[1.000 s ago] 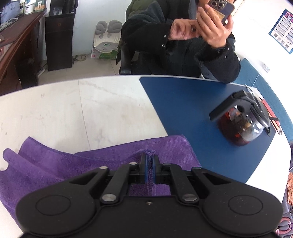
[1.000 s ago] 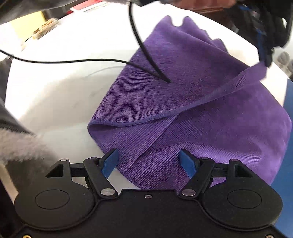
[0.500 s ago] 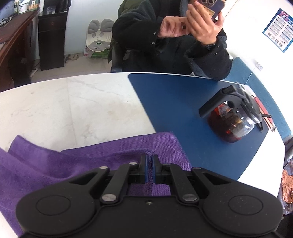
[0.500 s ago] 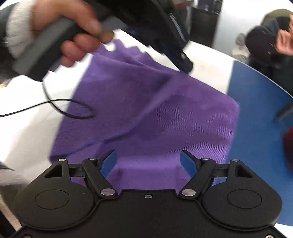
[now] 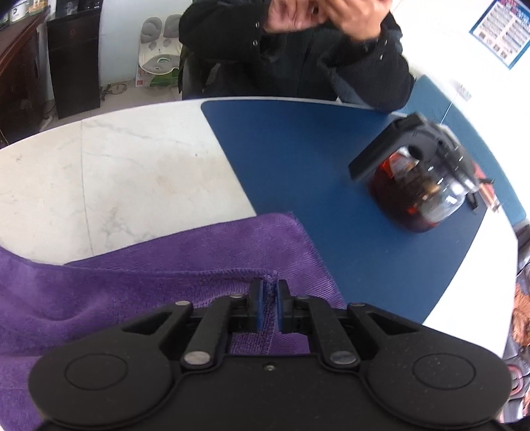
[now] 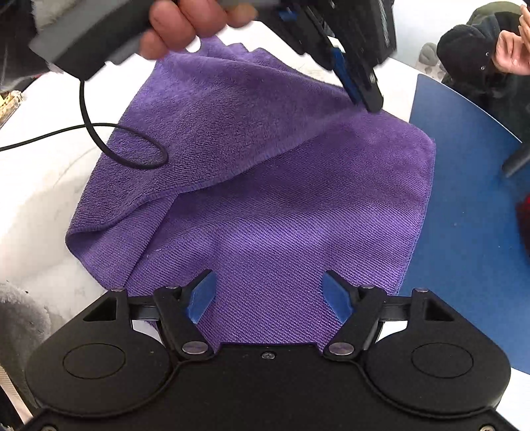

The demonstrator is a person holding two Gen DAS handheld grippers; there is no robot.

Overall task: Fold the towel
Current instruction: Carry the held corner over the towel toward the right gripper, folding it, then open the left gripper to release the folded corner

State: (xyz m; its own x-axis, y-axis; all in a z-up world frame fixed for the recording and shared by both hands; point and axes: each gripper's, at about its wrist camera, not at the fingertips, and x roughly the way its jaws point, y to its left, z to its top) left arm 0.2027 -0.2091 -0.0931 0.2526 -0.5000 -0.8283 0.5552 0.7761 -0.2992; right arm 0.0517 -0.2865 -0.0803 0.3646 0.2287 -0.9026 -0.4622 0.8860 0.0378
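The purple towel (image 6: 265,185) lies on the white table (image 5: 116,165), with its edge at 3 o'clock over the blue mat (image 5: 298,159). One layer is folded over the other, and a hem runs across it from 8 o'clock to 2 o'clock in the right wrist view.

The left gripper (image 5: 269,306) is clenched on a corner of the towel. A strip of hem shows pinched between its blue pads (image 5: 259,308), though the jaws are starting to open. In the right wrist view this gripper comes in from 12 o'clock, held by a hand (image 6: 185,23), and its tip meets the towel at about 1 o'clock. A black cable (image 6: 132,146) loops from it onto the towel at 9 o'clock.

The right gripper (image 6: 268,293) sits over the near edge of the towel at 6 o'clock. Its fingers (image 6: 200,296) are spread wide but closing. The towel is under them, and the pads do not press on it.

A glass pot (image 5: 420,185) of dark tea stands on the mat at 3 o'clock in the left wrist view. A person (image 5: 298,53) in a black coat sits across the table at 12 o'clock, hands raised.
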